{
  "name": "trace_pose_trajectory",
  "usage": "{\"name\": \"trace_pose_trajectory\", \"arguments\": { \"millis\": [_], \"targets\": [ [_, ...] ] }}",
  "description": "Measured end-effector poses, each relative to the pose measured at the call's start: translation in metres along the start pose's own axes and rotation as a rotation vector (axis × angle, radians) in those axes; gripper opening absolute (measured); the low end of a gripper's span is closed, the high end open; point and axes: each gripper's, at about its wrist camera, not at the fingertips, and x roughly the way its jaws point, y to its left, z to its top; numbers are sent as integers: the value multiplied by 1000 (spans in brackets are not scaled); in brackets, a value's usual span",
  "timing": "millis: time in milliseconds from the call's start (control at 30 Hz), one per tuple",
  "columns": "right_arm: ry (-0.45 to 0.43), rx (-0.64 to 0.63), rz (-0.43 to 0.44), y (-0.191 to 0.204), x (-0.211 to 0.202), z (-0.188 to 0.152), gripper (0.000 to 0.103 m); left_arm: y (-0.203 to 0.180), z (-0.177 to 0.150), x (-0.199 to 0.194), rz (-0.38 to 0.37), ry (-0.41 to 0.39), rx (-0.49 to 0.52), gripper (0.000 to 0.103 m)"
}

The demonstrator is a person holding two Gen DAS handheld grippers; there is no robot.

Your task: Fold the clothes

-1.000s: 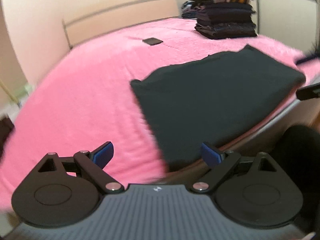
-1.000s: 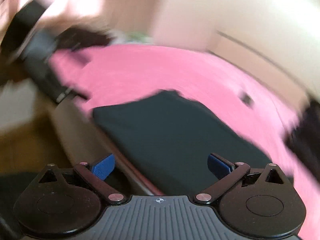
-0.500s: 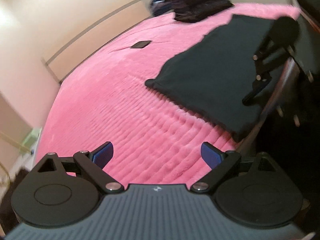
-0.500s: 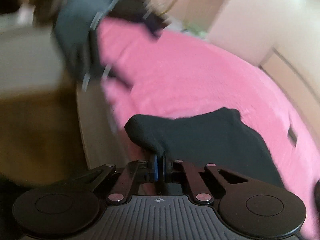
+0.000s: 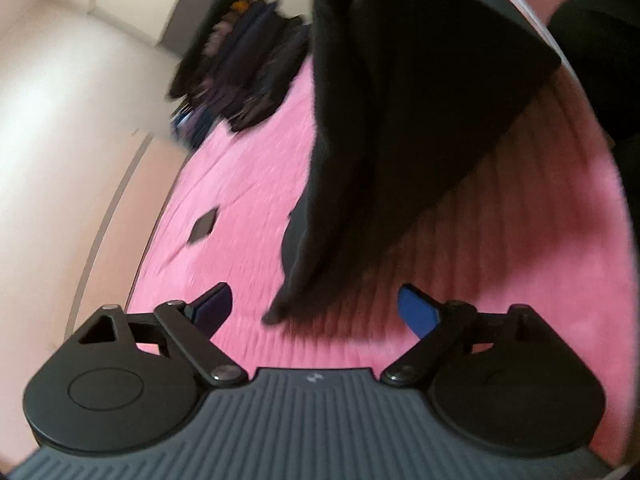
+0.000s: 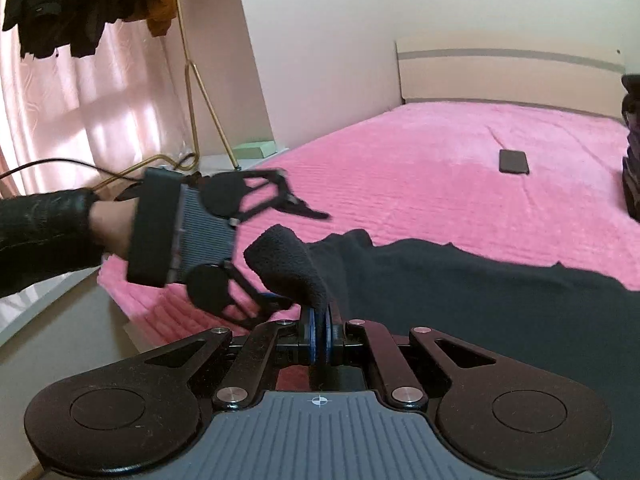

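A black garment point(image 6: 480, 300) lies on the pink bedspread point(image 6: 420, 168) near the bed's front edge. My right gripper point(image 6: 320, 336) is shut on its near left corner, which bunches up above the blue pads. In the left wrist view the garment point(image 5: 400, 120) hangs from the top, and its lowest corner drops toward my left gripper point(image 5: 316, 308). The left jaws are closing with that corner between the fingers, and the pads are clear of the cloth. Seen from the right wrist, the left gripper point(image 6: 306, 260) is rolled on its side beside the raised corner, held by a hand in a black sleeve.
A stack of folded dark clothes point(image 5: 240, 68) stands at the far side of the bed. A small dark flat object point(image 6: 514, 161) lies mid-bed. The headboard point(image 6: 508, 76) is behind it. A gold rack point(image 6: 200, 92) with hanging clothes stands left of the bed.
The right gripper went from open to shut on the garment's corner and raised it. The left gripper rolled onto its side and swung in toward the lifted cloth.
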Motion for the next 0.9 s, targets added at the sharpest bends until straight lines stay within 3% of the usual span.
{"name": "trace_pose_trajectory", "arguments": {
  "millis": [67,100,133,200,233,300,433,600,700,767,900],
  "targets": [
    [1,13,8,-2,1,-2,3,-2,3,14,-35,-9,57,76],
    [2,20,12,-3,1,-4,3,-3,4,21,-53,-13,85,65],
    [2,25,17,-3,0,-5,3,-4,6,27,-70,-16,111,46],
    [-16,44,24,-3,-8,-8,3,-5,10,33,-105,-13,136,25],
    [-31,55,27,-3,-14,-10,3,-4,13,34,-114,-8,146,17],
    [-92,84,26,-8,-32,-14,3,3,21,33,-124,1,148,13],
    [-234,138,-53,-26,-83,-24,3,43,67,20,-91,-32,110,11],
    [-382,311,-243,-73,-151,-51,3,78,175,40,-72,-127,228,11],
    [-411,446,-355,-115,-168,-81,3,69,242,80,-103,-179,308,12],
    [-410,558,-426,-147,-170,-107,3,55,281,120,-154,-195,304,16],
    [-339,774,-464,-194,-169,-153,3,19,323,200,-263,-151,190,36]
  ]
}}
